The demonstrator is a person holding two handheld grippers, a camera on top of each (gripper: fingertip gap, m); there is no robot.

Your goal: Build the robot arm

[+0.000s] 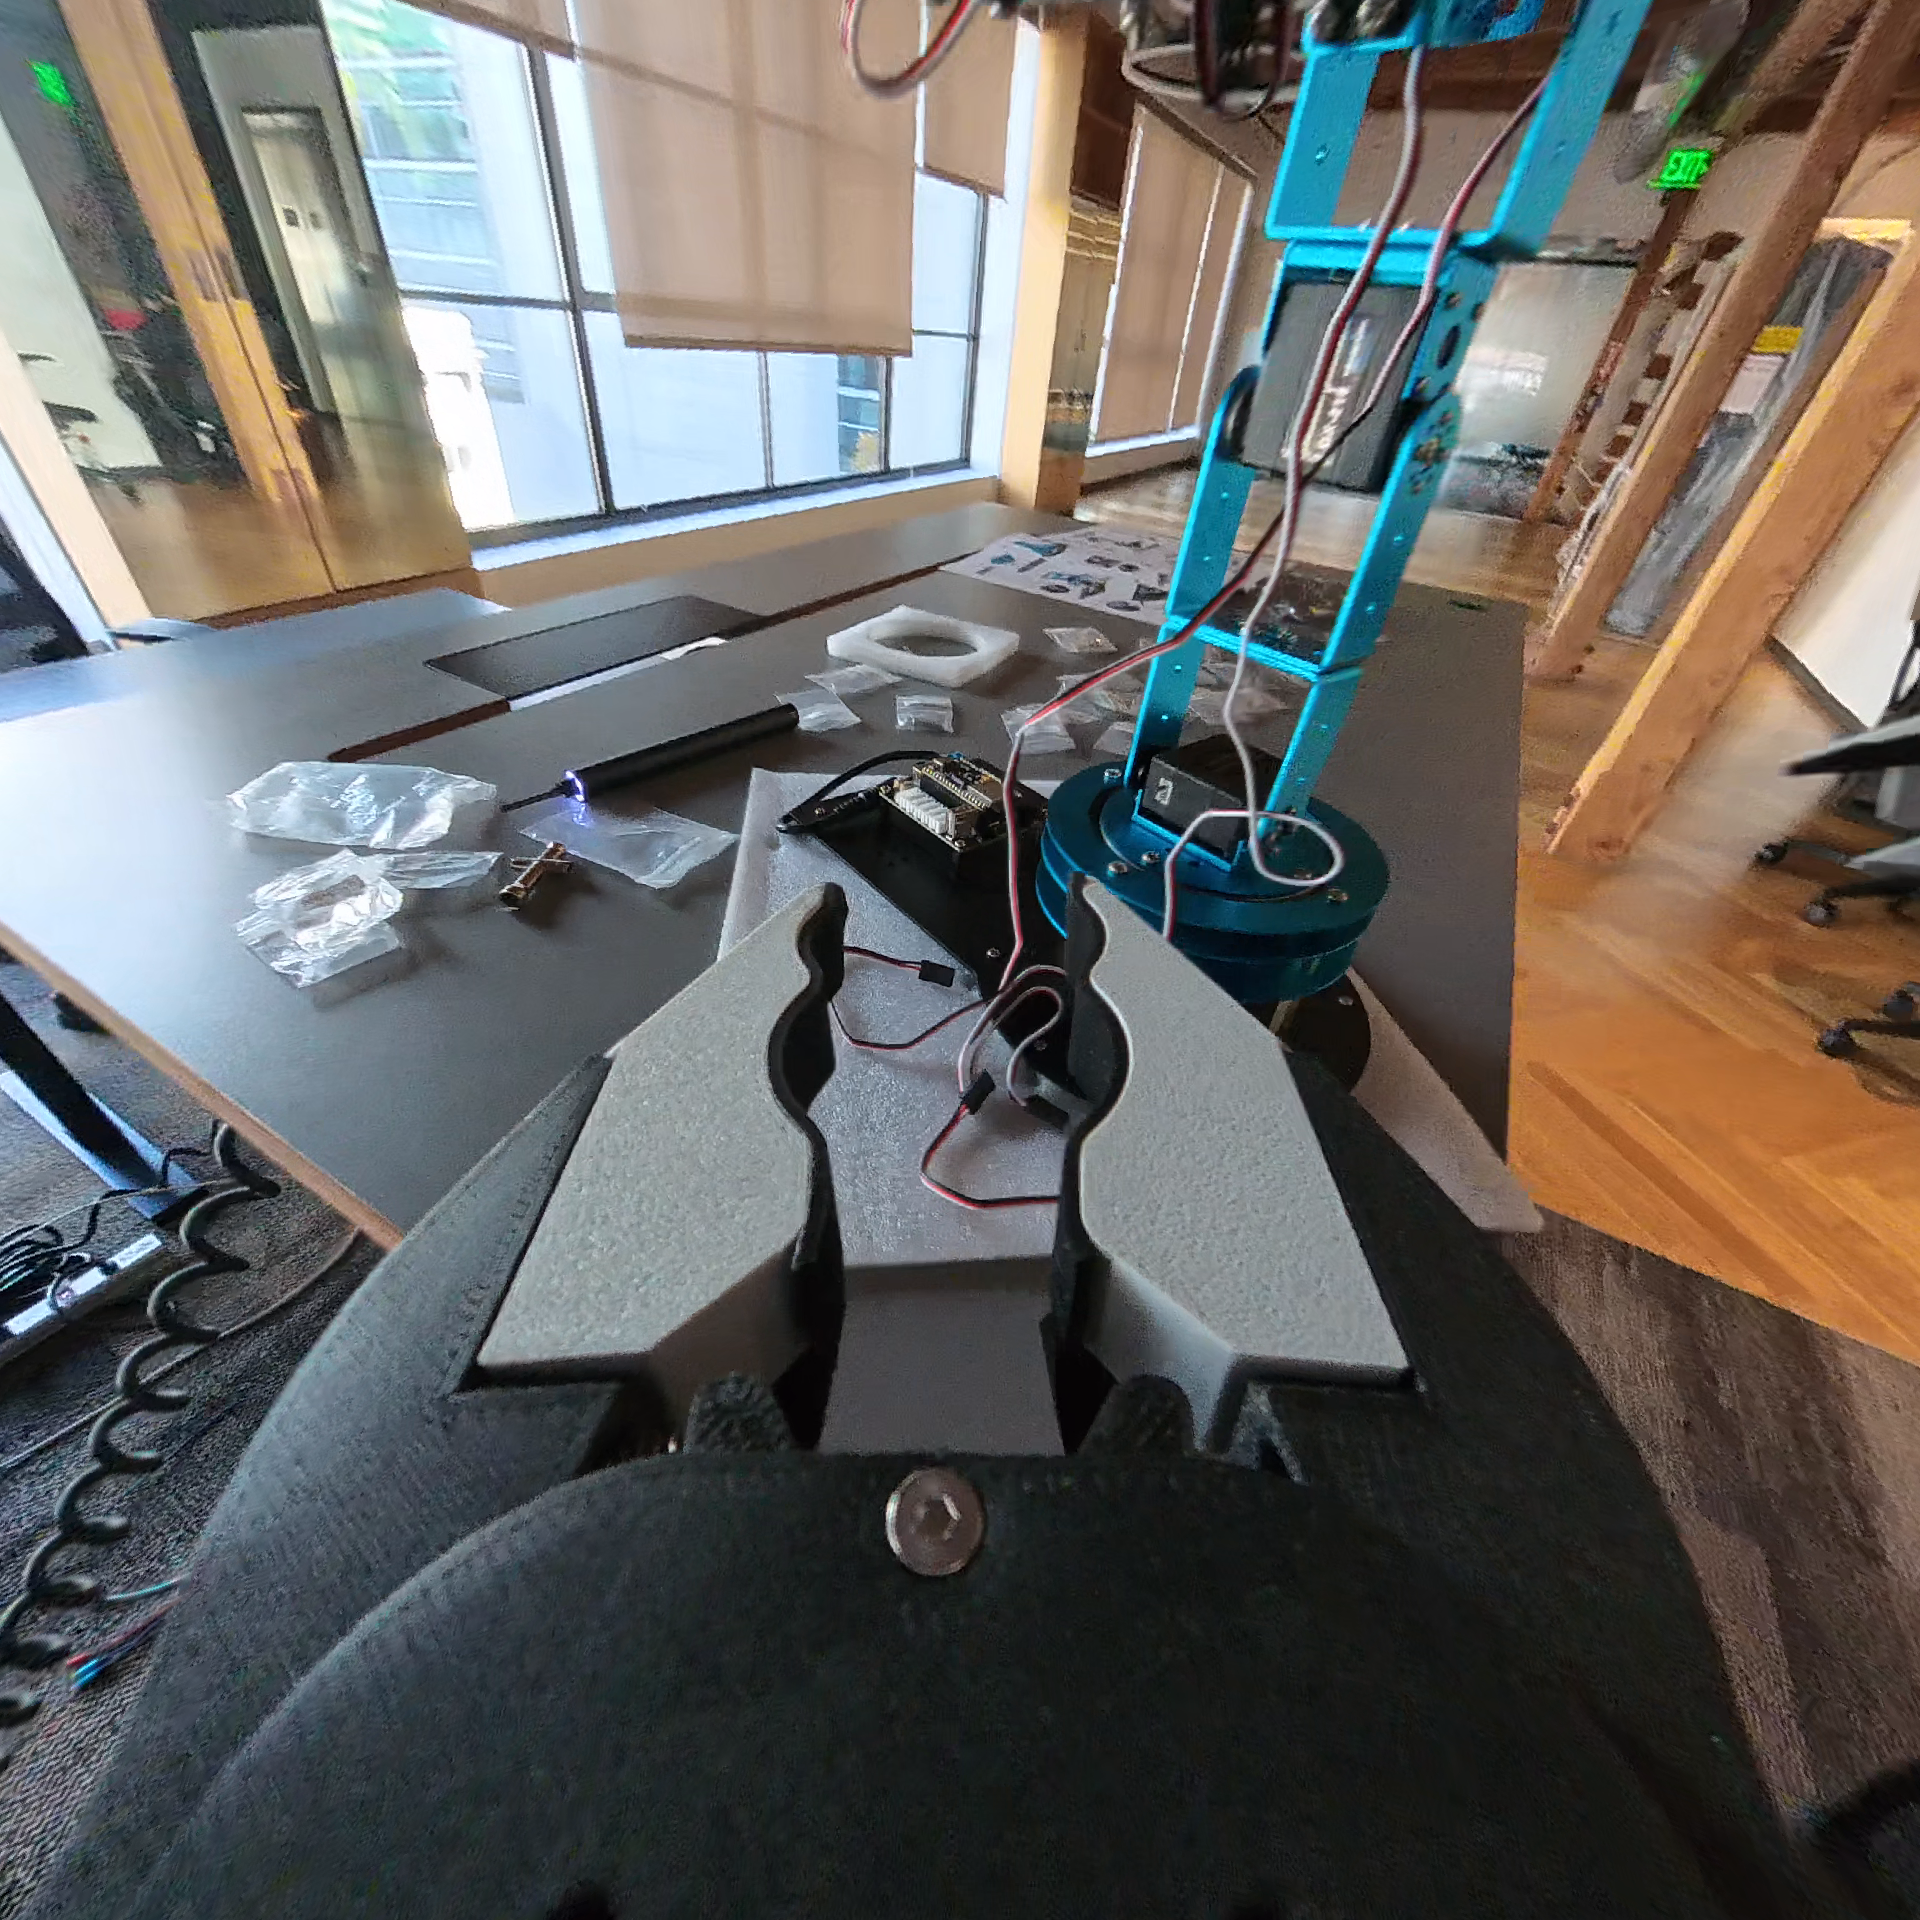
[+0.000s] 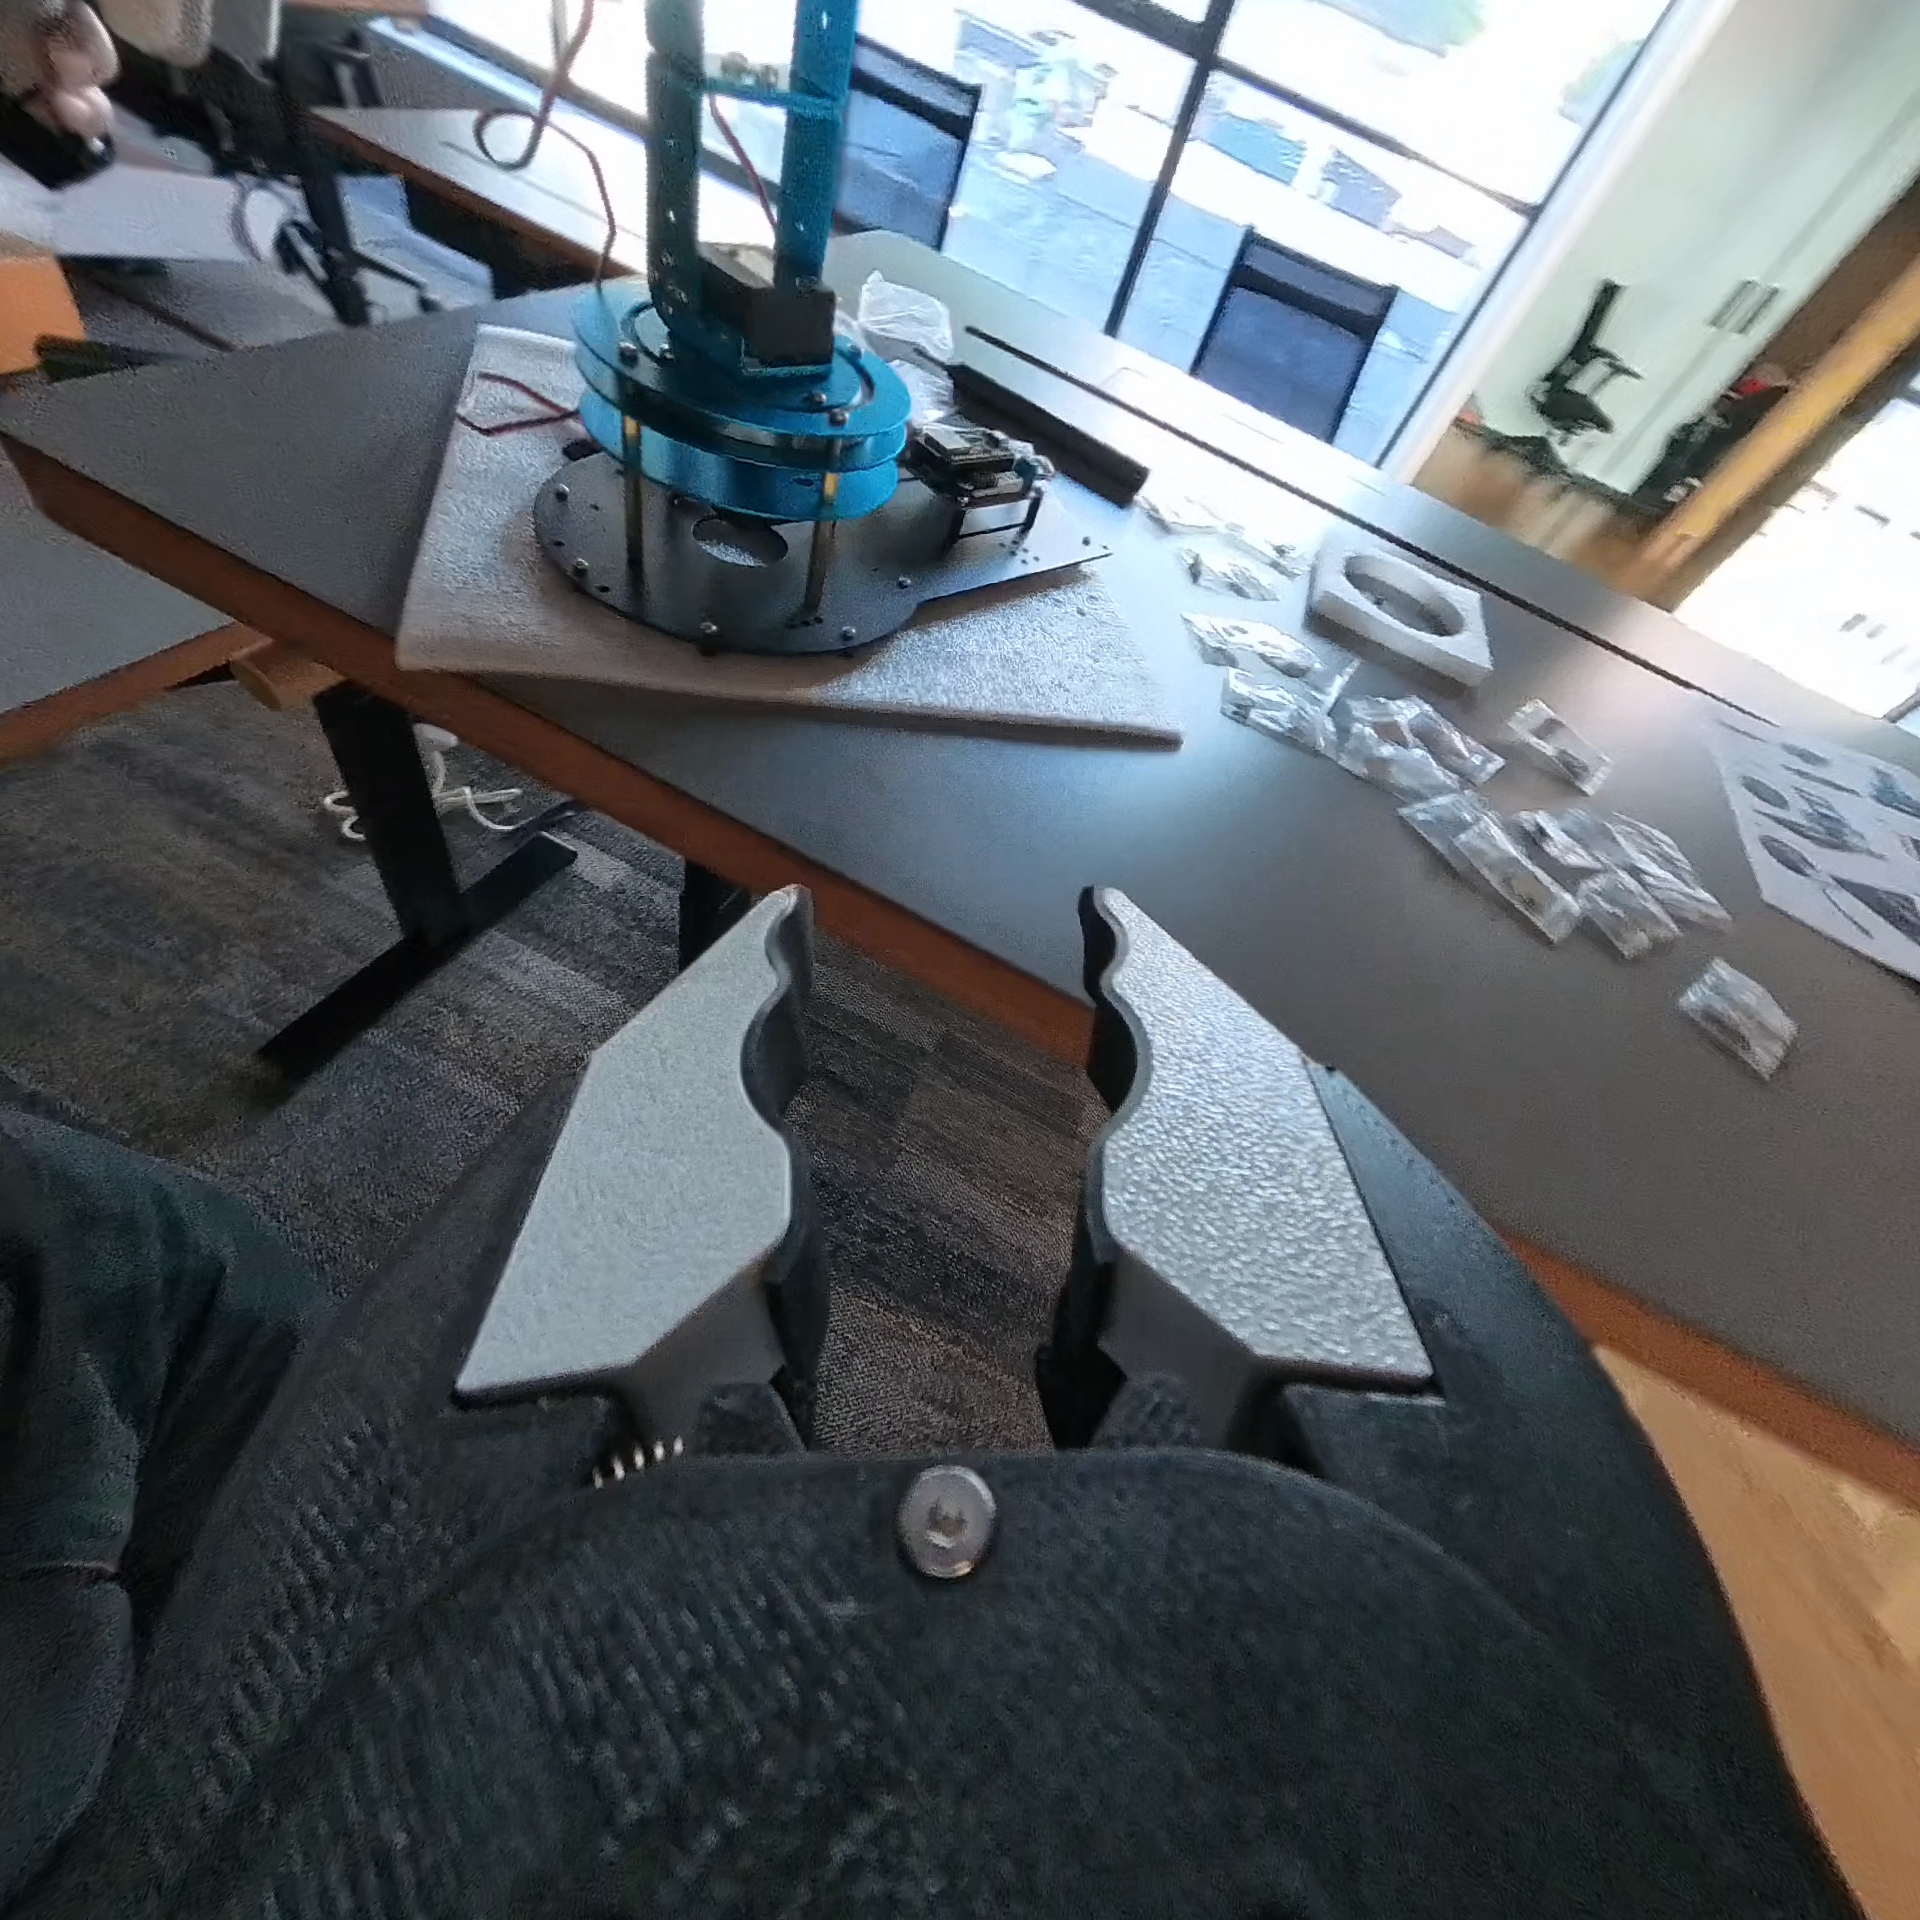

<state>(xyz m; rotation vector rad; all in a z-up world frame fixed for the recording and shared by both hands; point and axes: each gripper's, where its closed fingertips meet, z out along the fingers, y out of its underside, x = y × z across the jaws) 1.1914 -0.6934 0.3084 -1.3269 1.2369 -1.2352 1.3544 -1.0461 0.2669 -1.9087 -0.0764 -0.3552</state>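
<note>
Left wrist view: left gripper (image 1: 951, 914) poised over loose servo wires (image 1: 992, 1070) beside blue arm kit (image 1: 1210, 883) on foam sheet (image 1: 790, 831) — jaws parted, empty. Right gripper (image 2: 940, 914) off the table (image 2: 1351, 1039) edge — likewise released, well apart from parts bags (image 2: 1538, 842).

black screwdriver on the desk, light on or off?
On. The black screwdriver lies flat on the dark desk, and a bluish-white glow shows at its tip end in the left wrist view.
</note>
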